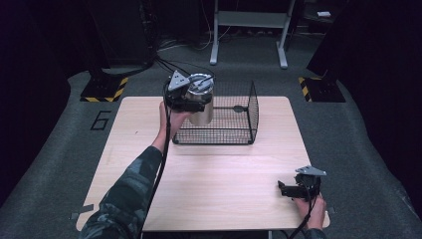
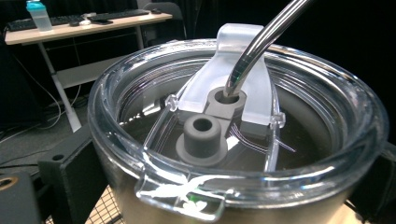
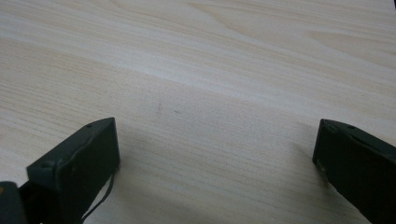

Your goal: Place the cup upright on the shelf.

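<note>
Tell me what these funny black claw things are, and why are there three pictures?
A person sits at a wooden table and holds a tool in each hand, called a hand-held gripper. Each has two black jaws that pinch things.

One picture comes from a camera up high, looking down on the table. The other two come from little cameras riding on the grippers.

The left hand-held gripper is squeezing a shiny metal cup and holding it up at the near left corner of a black wire basket. Its camera looks at the cup's clear lid and metal straw.

The right hand-held gripper waits near the table's front right corner, jaws wide apart, holding nothing.
</note>
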Available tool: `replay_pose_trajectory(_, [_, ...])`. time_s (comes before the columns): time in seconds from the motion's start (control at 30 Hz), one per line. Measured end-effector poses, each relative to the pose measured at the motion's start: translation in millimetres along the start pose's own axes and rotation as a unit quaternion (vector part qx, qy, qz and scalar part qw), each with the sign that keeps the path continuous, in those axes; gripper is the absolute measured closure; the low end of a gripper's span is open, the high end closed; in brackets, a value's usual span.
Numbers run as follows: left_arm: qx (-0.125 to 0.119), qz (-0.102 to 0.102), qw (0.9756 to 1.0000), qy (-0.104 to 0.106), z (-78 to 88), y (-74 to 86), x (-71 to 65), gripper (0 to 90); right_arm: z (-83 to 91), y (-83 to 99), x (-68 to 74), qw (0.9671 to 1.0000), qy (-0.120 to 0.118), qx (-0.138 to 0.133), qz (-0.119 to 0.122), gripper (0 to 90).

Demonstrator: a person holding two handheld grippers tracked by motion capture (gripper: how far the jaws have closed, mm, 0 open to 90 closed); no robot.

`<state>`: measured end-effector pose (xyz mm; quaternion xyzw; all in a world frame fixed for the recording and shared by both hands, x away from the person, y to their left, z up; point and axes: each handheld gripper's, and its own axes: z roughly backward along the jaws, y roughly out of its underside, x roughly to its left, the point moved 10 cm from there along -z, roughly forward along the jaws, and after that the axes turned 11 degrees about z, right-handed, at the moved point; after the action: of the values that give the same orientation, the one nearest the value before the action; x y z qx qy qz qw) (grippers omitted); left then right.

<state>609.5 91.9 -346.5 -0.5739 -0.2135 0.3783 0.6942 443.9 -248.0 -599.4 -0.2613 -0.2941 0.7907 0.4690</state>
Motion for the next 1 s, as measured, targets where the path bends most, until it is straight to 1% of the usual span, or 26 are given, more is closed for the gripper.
replay_pose_trajectory(0.07, [-0.005, 0.000, 1.0000, -0.006, -5.3, -1.4, 1.7, 4.0, 0.0, 0.0, 0.1, 1.0000, 0.000, 0.000, -0.001, 0.1])
replay_pose_trajectory(0.1, [0.002, -0.005, 1.0000, -0.008, -6.8, -0.4, 2.9, 4.0, 0.0, -0.2, 0.3, 1.0000, 0.000, 0.000, -0.003, 0.1])
replay_pose_trajectory(0.13, [-0.004, 0.000, 0.9999, -0.011, -10.3, -1.1, 2.9, 4.0, 0.1, -0.3, 0.5, 1.0000, 0.000, 0.000, -0.004, 0.1])
replay_pose_trajectory(0.2, [0.003, -0.004, 0.9999, -0.015, -15.5, 1.4, 4.7, 4.0, -0.1, -0.3, 0.4, 1.0000, 0.000, 0.000, -0.004, 0.1])
replay_pose_trajectory(0.3, [0.009, 0.001, 0.9997, -0.021, -23.2, 6.1, 7.4, 4.0, 0.4, 0.0, 0.6, 1.0000, -0.002, 0.002, -0.004, 0.1])
replay_pose_trajectory(0.37, [0.009, 0.008, 0.9997, -0.024, -28.8, 9.3, 9.1, 4.0, 0.4, 0.0, 0.6, 1.0000, -0.002, 0.002, -0.004, 0.1])
replay_pose_trajectory(0.43, [0.014, 0.008, 0.9994, -0.029, -33.9, 13.6, 12.3, 4.0, 0.3, 0.0, 0.5, 1.0000, -0.002, 0.002, -0.003, 0.1])
replay_pose_trajectory(0.5, [0.016, 0.013, 0.9992, -0.034, -39.6, 16.9, 14.4, 3.9, 0.3, 0.0, 0.4, 1.0000, -0.002, 0.002, -0.002, 0.1])
replay_pose_trajectory(0.57, [0.016, 0.014, 0.9990, -0.039, -43.5, 19.8, 16.9, 4.0, 0.4, 0.0, 0.6, 1.0000, -0.002, 0.002, -0.003, 0.1])
replay_pose_trajectory(0.63, [0.016, 0.023, 0.9988, -0.040, -47.1, 22.6, 19.2, 4.0, -0.2, -0.4, 0.3, 1.0000, 0.000, -0.001, -0.003, 0.1])
replay_pose_trajectory(0.77, [0.022, 0.029, 0.9982, -0.048, -52.0, 29.1, 24.3, 4.0, 0.3, -0.1, 0.3, 1.0000, -0.002, 0.001, -0.001, 0.1])
replay_pose_trajectory(0.93, [0.028, 0.032, 0.9976, -0.054, -57.3, 35.2, 27.5, 4.0, 0.1, -0.3, 0.3, 1.0000, -0.001, 0.000, -0.002, 0.2])
replay_pose_trajectory(1.0, [0.033, 0.029, 0.9975, -0.055, -59.4, 37.6, 27.9, 4.0, -0.1, -0.5, 0.1, 1.0000, 0.000, -0.001, -0.002, 0.2])
